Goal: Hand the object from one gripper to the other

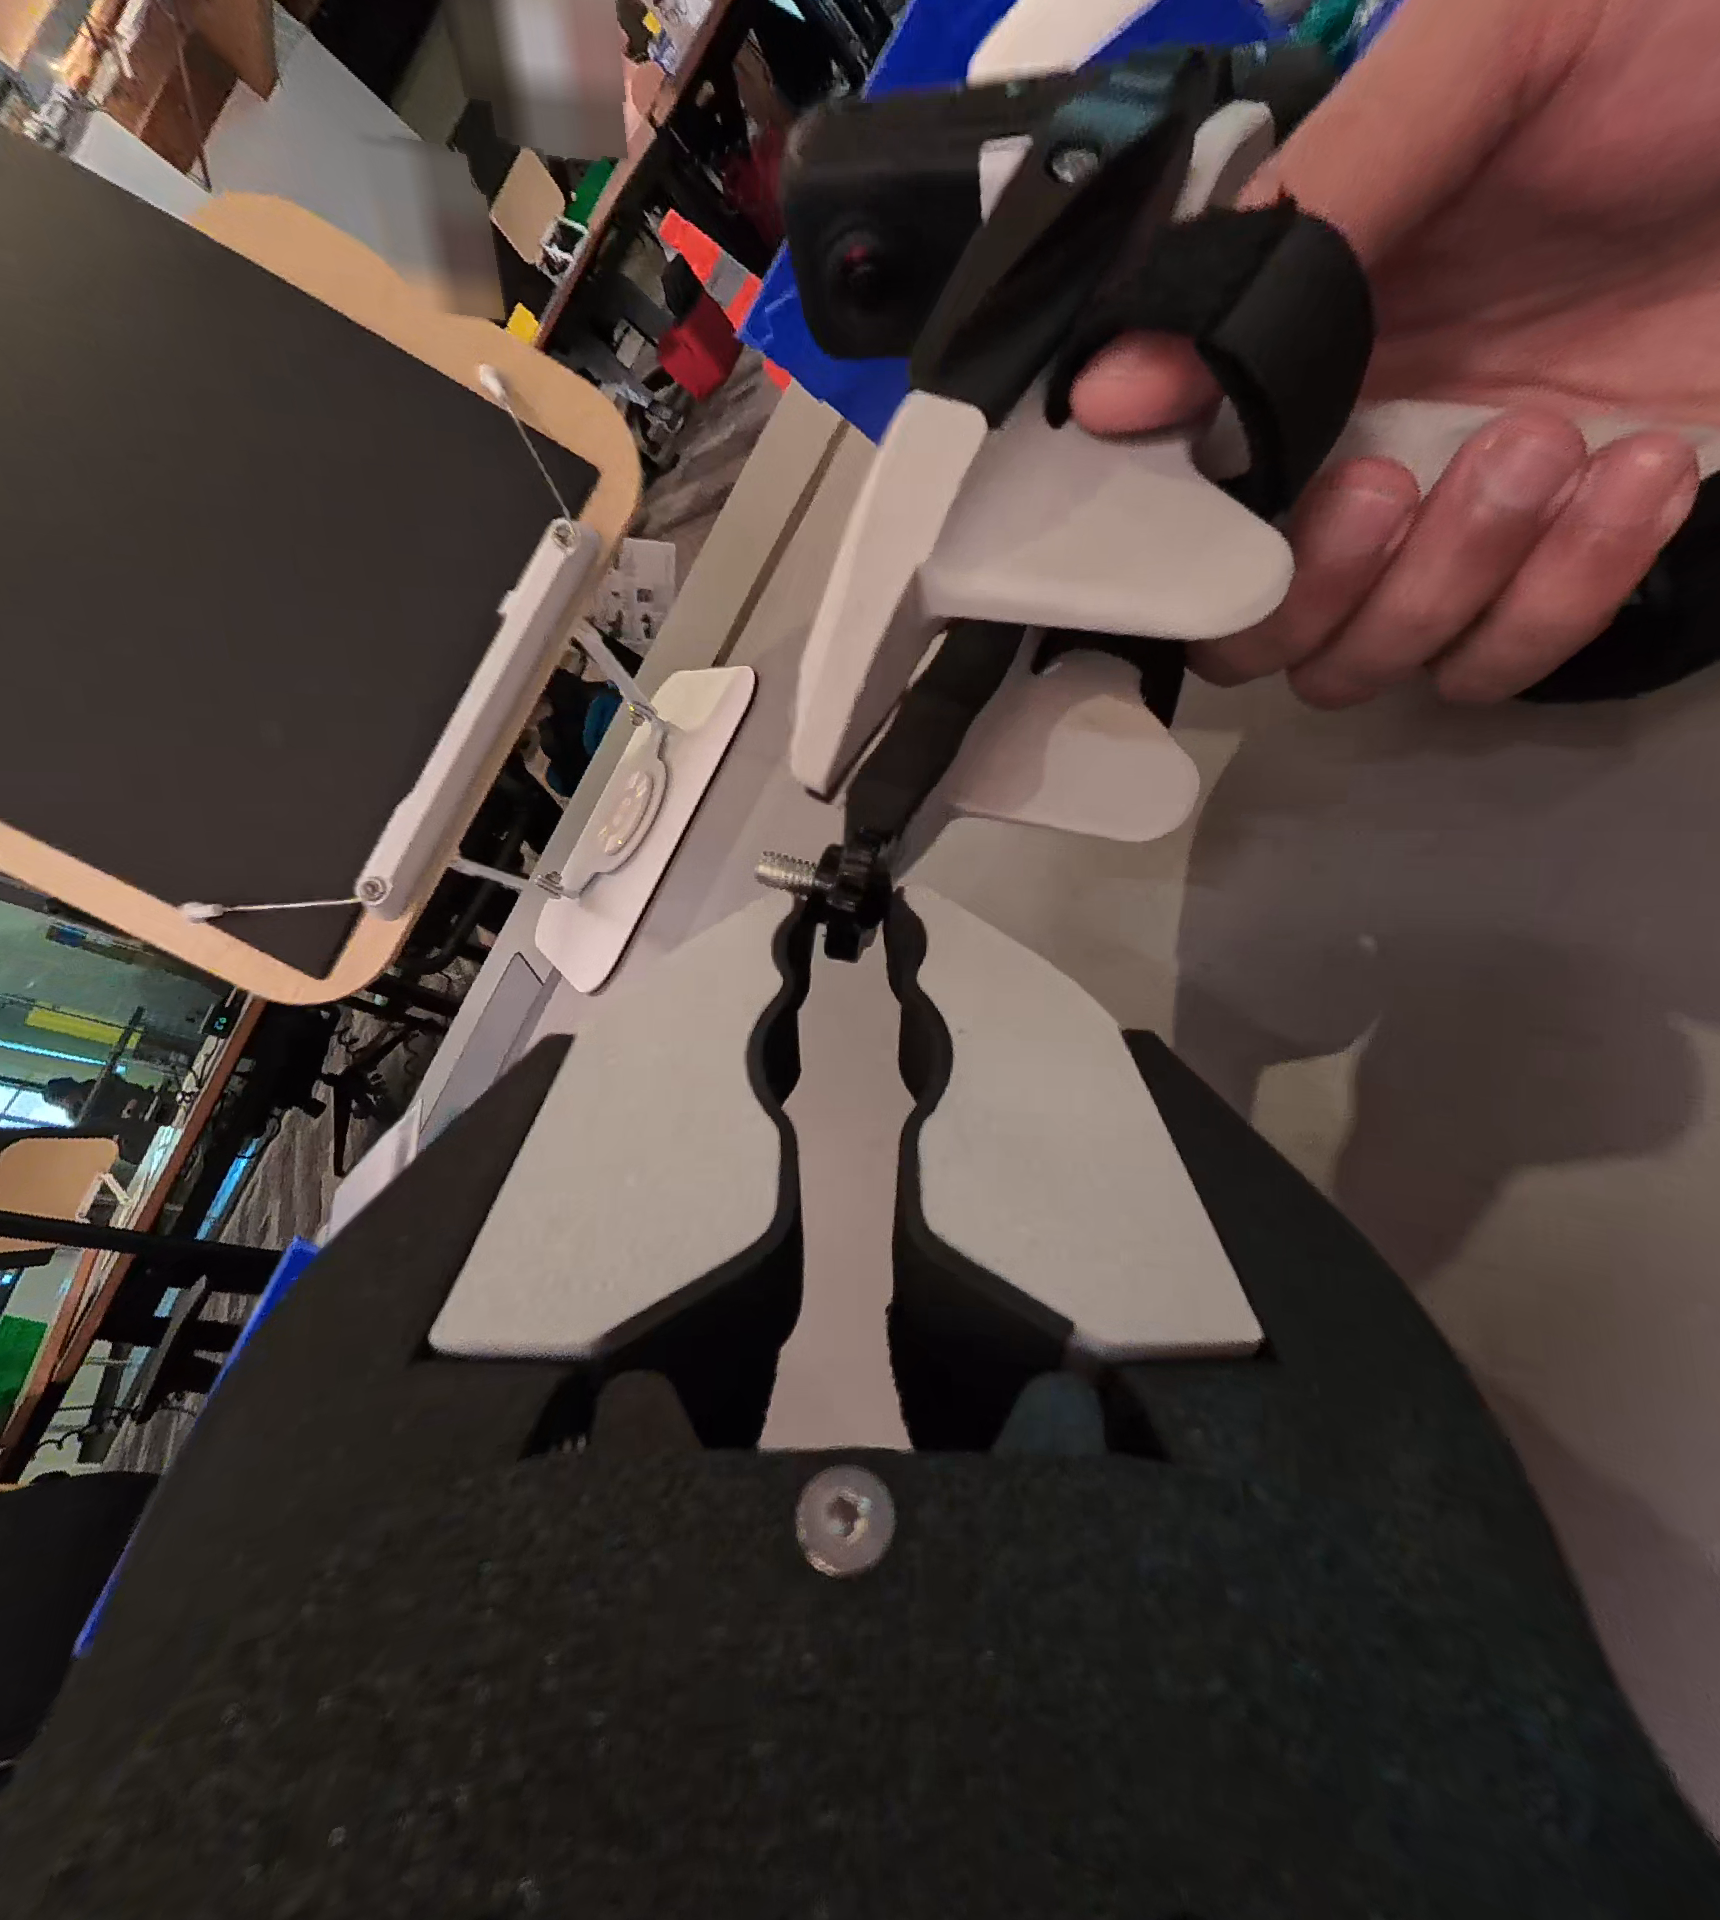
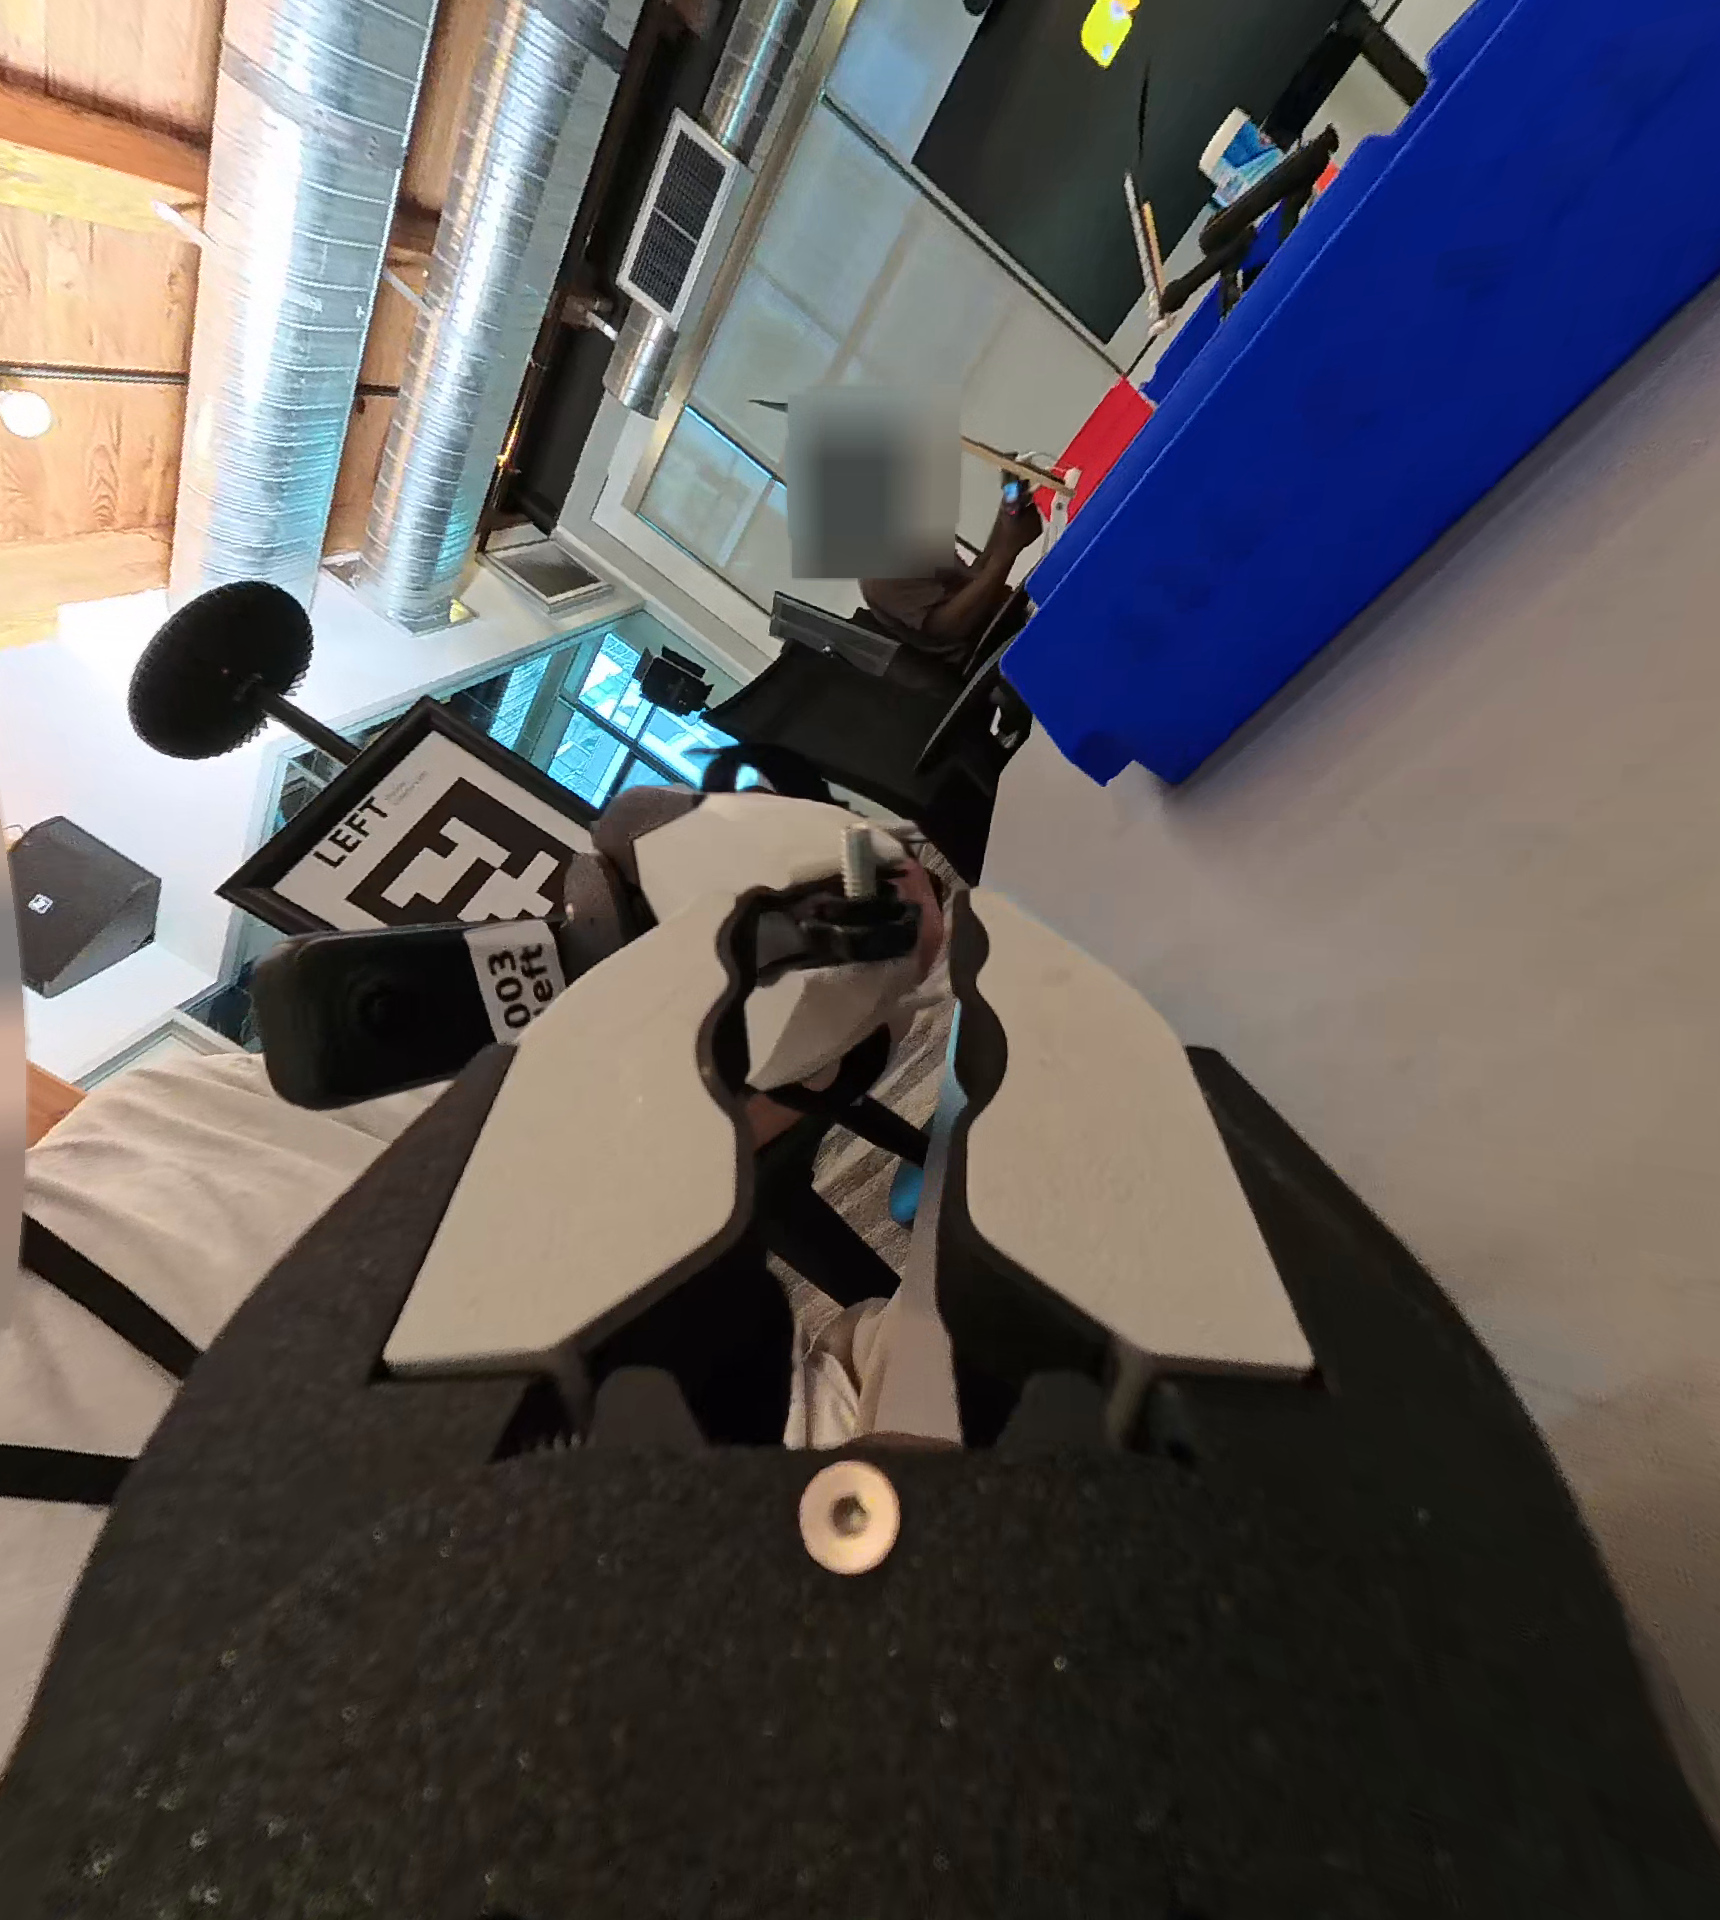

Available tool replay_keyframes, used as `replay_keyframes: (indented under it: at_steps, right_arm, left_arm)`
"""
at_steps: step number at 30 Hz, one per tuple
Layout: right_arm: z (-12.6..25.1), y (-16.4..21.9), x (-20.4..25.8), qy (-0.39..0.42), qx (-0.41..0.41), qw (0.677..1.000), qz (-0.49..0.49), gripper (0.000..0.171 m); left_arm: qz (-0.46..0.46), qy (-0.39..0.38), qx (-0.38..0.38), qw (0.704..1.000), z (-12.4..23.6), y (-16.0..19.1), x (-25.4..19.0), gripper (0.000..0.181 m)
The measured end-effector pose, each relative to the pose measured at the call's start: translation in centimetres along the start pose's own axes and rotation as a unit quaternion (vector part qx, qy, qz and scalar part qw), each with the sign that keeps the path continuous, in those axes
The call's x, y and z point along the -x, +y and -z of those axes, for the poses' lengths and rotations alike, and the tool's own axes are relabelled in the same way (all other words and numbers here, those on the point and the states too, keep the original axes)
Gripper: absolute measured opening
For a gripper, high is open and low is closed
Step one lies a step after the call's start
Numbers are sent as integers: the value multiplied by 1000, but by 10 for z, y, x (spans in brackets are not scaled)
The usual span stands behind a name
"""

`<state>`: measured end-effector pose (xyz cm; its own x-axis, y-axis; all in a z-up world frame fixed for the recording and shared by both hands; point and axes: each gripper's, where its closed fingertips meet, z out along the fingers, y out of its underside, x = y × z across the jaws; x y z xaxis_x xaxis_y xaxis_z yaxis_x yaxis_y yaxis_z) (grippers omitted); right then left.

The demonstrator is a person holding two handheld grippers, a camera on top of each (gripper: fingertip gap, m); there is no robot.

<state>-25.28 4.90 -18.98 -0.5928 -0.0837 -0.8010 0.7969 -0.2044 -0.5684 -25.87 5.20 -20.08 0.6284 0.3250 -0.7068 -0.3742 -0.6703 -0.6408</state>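
Mid-handover above the grey table point(image 1: 1521, 1091): we find the small black thumb screw point(image 1: 832, 894), with its silver threaded stud, held off the table at the very tips of the left gripper point(image 1: 843, 935). That gripper's fingers are drawn in narrowly and look clamped on the screw's black knob.

The right gripper point(image 2: 845, 920), carried by a hand point(image 1: 1521, 436), comes at the screw from above. In its own wrist view its fingers stand apart, one on each side of the screw. We see a sliver of gap on at least one side, so we judge they have not yet taken hold.

We judge this to be the transfer step itself: the receiver is in place around the screw and the giver has not let go. The next move calls for the right gripper to close squarely on the knob rather than on the thin stud, and for the left to open only once that grip is firm. The screw is small and hangs over the table, so an early release or a glancing pinch could send it down.
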Motion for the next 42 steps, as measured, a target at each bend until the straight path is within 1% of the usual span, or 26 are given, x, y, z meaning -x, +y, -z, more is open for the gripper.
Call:
replay_keyframes:
  at_steps: [4,5,7,9,12,14,15,16,17,18,19,20,22,24,26,27,29,30,32,33,34,37,40,41,42]
  right_arm:
    - [-3,6,-1,-3,13,1000,-8,36]
    - [-5,7,-1,-5,18,1000,-8,34]
    - [-7,11,3,-18,27,999,-9,24]
    - [-6,11,1,-9,34,999,-1,23]
    - [-2,12,-8,25,47,999,9,23]
    - [5,7,-17,48,37,998,4,23]
    - [11,3,-23,67,30,997,4,23]
    - [19,-2,-32,99,24,995,13,23]
    - [29,-6,-44,147,25,988,37,23]
    - [39,-8,-57,206,39,975,76,23]
    - [51,-9,-69,270,62,952,130,23]
    - [62,-11,-78,327,86,921,192,23]
    - [72,-17,-82,399,133,849,322,23]
    - [71,-19,-80,438,173,766,438,23]
    - [69,-16,-82,473,219,679,517,23]
    - [64,-13,-80,474,235,644,553,23]
    - [52,-10,-73,467,248,591,609,23]
    - [48,-11,-69,468,249,570,627,23]
    - [39,-9,-60,461,247,549,652,23]
    - [34,-7,-57,453,248,544,661,23]
    - [30,-3,-56,448,253,536,669,23]
    - [21,3,-53,443,262,499,697,23]
    - [13,10,-53,432,272,491,706,23]
    - [12,12,-53,431,275,489,707,23]
    - [11,12,-52,432,273,485,710,23]
  left_arm:
    - [3,-2,-11,1000,2,-4,2,14]
    - [1,-2,-13,1000,2,-5,1,14]
    - [-2,4,-10,1000,0,-4,-2,14]
    - [4,5,-12,1000,-1,-4,-3,14]
    - [36,31,-5,999,-5,1,-8,13]
    - [56,51,-8,997,-7,3,-12,12]
    - [61,60,-2,996,-8,5,-13,8]
    - [67,61,2,996,-8,7,-12,4]
    - [75,67,3,995,-9,8,-12,4]
    - [85,73,4,994,-9,8,-13,4]
    - [96,78,3,992,-9,9,-13,4]
    - [107,85,4,991,-10,10,-13,5]
    - [140,105,7,985,-11,13,-15,6]
    - [192,147,7,970,-13,14,-21,9]
    - [264,199,13,944,-14,16,-29,10]
    - [306,227,11,924,-14,16,-32,13]
    - [383,279,5,880,-12,15,-34,16]
    - [414,293,2,862,-12,17,-31,17]
    - [450,311,-17,837,-11,17,-25,20]
    - [460,308,-19,832,-11,19,-22,20]
    - [465,307,-20,830,-12,20,-20,21]
    - [465,313,-12,828,-13,23,-22,21]
    - [460,311,-10,832,-14,23,-23,19]
    - [459,313,-11,831,-14,23,-23,10]
    - [457,314,-13,832,-13,23,-23,6]
